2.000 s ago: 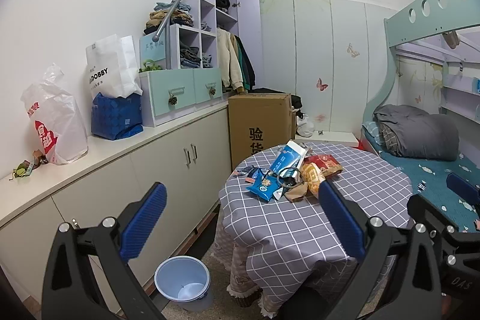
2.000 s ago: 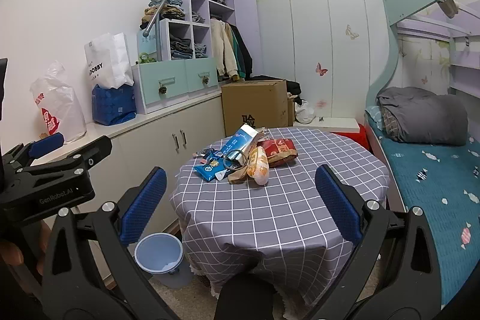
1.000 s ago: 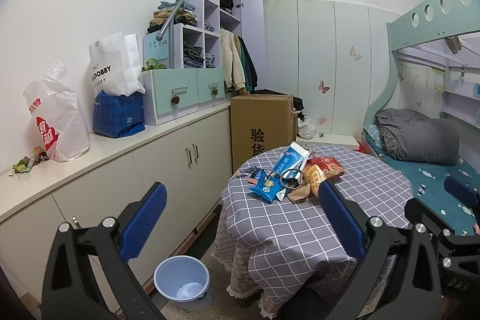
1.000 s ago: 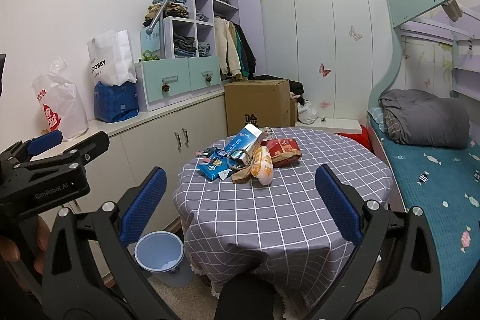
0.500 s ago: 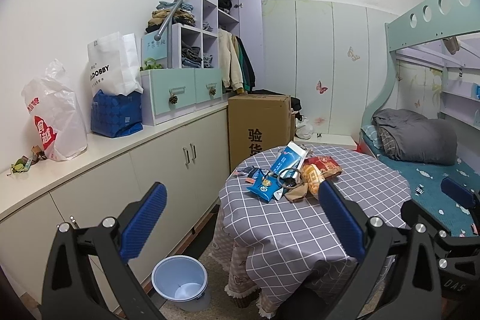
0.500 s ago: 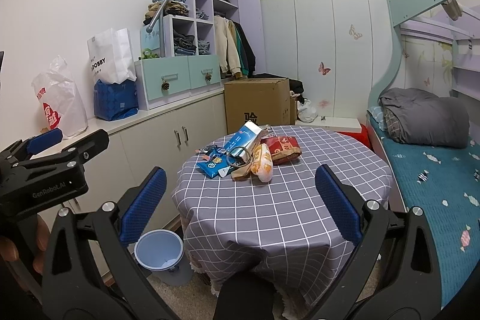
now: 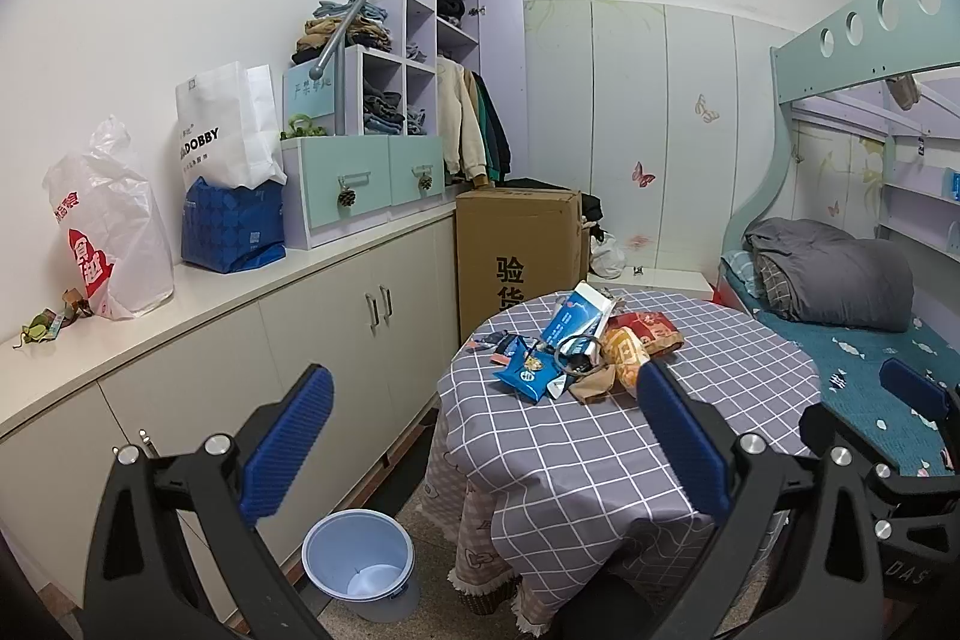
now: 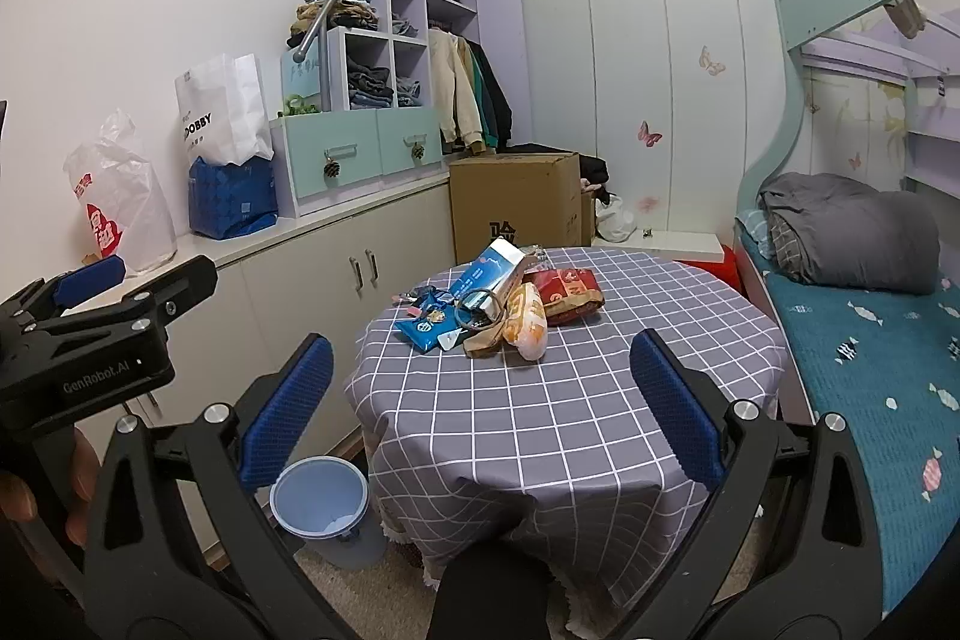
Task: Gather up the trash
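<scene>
A heap of trash [image 7: 579, 346] [image 8: 498, 307] lies on the round table with a grey checked cloth [image 7: 600, 448] [image 8: 570, 400]: a blue snack packet [image 7: 525, 370], a blue-white carton [image 8: 492, 268], an orange wrapper [image 8: 527, 319], a red bag [image 8: 567, 292]. A light blue bin [image 7: 360, 565] [image 8: 318, 499] stands on the floor left of the table. My left gripper [image 7: 480, 436] and right gripper [image 8: 477, 400] both stand open and hold nothing, well short of the heap. The left gripper's body shows at the left edge of the right wrist view.
A white counter with cabinets [image 7: 198, 292] runs along the left wall, carrying plastic and paper bags [image 7: 108, 226] and teal drawers [image 7: 360, 187]. A cardboard box [image 7: 519, 250] stands behind the table. A bunk bed with a grey blanket [image 8: 852, 226] fills the right.
Both views have shifted only slightly; the table and bin sit nearly where they were. Both grippers stay open.
</scene>
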The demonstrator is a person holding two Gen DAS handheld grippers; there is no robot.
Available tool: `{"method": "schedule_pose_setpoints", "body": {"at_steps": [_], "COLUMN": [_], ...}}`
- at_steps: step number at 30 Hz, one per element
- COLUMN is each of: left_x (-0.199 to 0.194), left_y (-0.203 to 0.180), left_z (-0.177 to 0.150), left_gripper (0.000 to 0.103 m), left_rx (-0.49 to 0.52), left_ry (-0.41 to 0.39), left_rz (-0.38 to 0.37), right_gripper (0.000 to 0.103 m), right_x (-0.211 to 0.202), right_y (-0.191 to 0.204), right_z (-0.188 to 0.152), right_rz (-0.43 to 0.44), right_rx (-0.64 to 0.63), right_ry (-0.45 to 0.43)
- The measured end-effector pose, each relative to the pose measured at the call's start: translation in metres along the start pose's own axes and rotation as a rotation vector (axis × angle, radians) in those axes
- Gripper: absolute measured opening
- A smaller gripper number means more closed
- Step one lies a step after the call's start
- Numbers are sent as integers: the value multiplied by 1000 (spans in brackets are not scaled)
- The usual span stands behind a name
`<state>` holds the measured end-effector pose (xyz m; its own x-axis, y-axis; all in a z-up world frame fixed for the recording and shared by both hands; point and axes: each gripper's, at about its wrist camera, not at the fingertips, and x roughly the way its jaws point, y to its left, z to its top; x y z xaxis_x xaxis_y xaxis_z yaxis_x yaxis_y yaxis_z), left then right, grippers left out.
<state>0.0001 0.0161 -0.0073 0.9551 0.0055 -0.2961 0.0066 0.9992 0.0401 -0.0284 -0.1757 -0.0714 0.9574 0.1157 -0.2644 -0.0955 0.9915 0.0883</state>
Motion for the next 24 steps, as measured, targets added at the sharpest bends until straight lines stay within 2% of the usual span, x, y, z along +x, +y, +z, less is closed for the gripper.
{"method": "schedule_pose_setpoints", "body": {"at_steps": [24], "left_x": [0], "left_y": [-1], "left_z": [-1], "left_gripper": [99], "left_rx": [1], "left_ry": [0], "left_rz": [1], "right_gripper": [97], "right_x": [0], "right_y": [0], "right_z": [-2], "right_rz": [1], "right_rx": [1], "right_ry": [4]}}
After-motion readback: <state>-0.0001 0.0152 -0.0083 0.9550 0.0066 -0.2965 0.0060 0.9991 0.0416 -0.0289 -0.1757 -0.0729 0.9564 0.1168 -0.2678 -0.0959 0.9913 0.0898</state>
